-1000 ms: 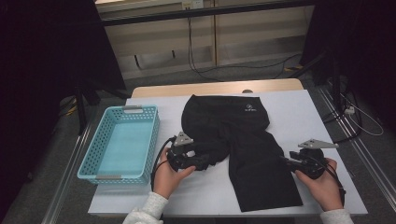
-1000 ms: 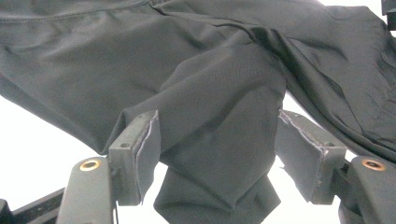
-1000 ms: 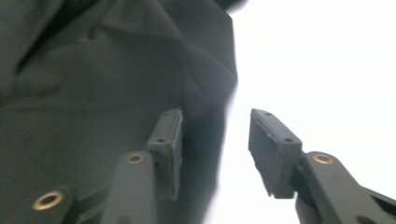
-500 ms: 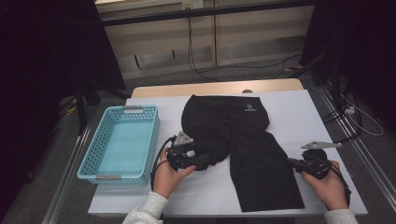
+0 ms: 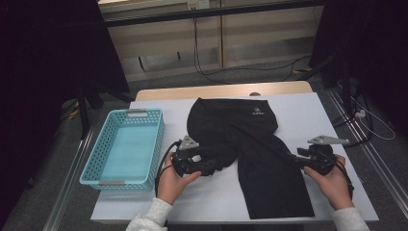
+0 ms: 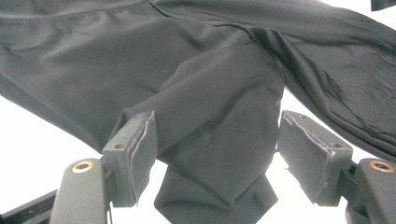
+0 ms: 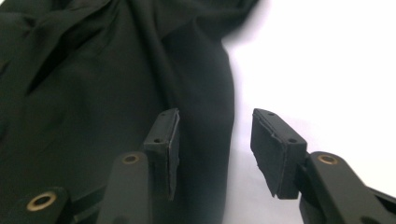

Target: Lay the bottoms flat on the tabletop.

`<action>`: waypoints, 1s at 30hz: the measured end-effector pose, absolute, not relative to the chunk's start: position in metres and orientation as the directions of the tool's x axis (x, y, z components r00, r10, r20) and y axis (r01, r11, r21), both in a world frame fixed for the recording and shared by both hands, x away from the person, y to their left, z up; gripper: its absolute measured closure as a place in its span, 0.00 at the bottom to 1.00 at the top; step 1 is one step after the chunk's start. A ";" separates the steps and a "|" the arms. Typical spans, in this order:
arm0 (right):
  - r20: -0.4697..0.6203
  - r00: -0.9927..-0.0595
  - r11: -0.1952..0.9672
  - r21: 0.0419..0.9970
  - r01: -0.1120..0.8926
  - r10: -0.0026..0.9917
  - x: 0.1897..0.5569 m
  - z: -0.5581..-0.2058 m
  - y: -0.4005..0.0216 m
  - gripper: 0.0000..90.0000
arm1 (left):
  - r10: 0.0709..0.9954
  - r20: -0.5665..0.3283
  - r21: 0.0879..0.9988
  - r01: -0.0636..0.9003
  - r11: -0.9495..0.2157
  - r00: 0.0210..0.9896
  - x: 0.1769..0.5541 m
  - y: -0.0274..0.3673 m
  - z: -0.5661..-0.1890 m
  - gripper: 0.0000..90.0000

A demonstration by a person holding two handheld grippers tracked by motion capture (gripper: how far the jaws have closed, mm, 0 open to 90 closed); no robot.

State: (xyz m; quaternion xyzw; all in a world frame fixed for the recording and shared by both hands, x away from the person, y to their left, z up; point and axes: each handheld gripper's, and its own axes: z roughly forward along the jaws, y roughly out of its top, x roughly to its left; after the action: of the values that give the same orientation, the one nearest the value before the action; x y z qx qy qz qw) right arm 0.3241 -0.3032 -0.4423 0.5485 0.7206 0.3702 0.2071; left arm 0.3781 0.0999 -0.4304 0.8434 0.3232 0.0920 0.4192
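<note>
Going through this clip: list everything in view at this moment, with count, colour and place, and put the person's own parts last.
black garment: 1, black with a small pale logo, spread across the middle of the table, one bunched part lying between the left jaws.
basket: 1, light blue, on the table's left side.
table: 1, white top with a wooden far edge.
cables: several, dark, on the floor beyond the table.
left gripper: 1, black, at the garment's left edge, pads not pressing the fabric.
right gripper: 1, black, jaws open at the garment's right edge.
hands: 2, pale sleeves, at the near edge.
</note>
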 end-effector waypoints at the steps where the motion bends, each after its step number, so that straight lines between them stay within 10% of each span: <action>1: 0.096 -0.307 0.129 0.762 0.634 0.947 0.331 -0.443 -0.302 0.58 | 0.621 -0.112 0.769 0.464 -0.441 0.776 0.378 0.101 -0.430 0.31; 10: 0.103 -0.346 0.162 0.736 0.657 0.933 0.389 -0.455 -0.288 0.61 | 0.629 -0.124 0.772 0.473 -0.425 0.768 0.379 0.106 -0.430 0.31; 17: 0.100 -0.378 0.199 0.712 0.674 0.920 0.405 -0.459 -0.280 0.95 | 0.631 -0.132 0.771 0.479 -0.419 0.765 0.377 0.111 -0.430 0.31; 22: 0.151 -0.294 0.107 0.702 0.705 0.944 0.403 -0.457 -0.303 0.99 | 0.628 -0.130 0.771 0.476 -0.423 0.768 0.374 0.110 -0.430 0.31; 30: 0.170 -0.225 0.038 0.713 0.701 0.959 0.401 -0.453 -0.314 0.59 | 0.631 -0.121 0.765 0.477 -0.433 0.766 0.375 0.111 -0.432 0.30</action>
State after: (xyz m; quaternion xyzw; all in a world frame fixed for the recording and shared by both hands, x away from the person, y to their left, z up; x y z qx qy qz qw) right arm 0.4011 -0.3142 -0.4532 0.5954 0.6970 0.3558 0.1819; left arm 0.3752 0.1109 -0.4316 0.8415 0.3293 0.0917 0.4184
